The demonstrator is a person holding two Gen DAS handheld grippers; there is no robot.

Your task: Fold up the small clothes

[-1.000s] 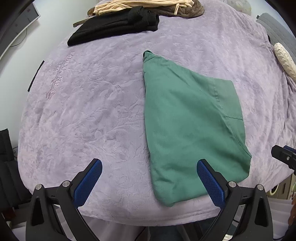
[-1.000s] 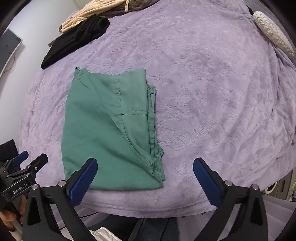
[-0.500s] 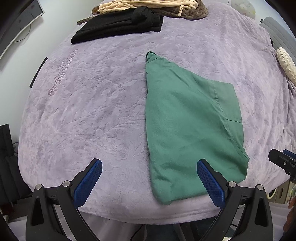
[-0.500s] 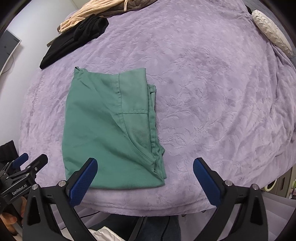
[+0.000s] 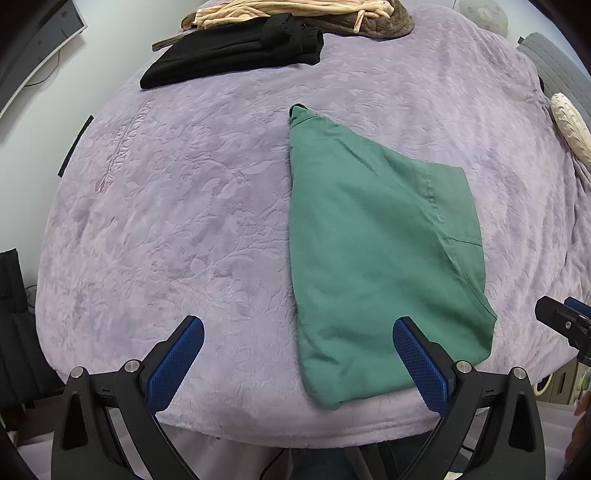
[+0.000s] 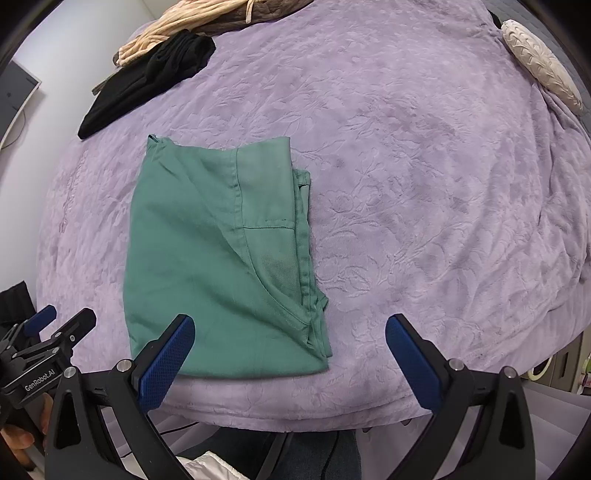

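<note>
The folded green garment [image 5: 373,251] lies flat on the purple bedspread [image 5: 184,206], near its front edge. The left gripper [image 5: 298,354] and right gripper [image 6: 290,350] both hover above that edge, jaws spread wide, grasping nothing. A black garment [image 5: 236,55] lies well beyond the green one.

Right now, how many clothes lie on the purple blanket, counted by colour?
Green: 1, the folded green garment
Black: 1, the black garment
Beige: 1, the beige garment
Brown: 1, the brown garment
Total: 4, though the far pile may hide more.
</note>
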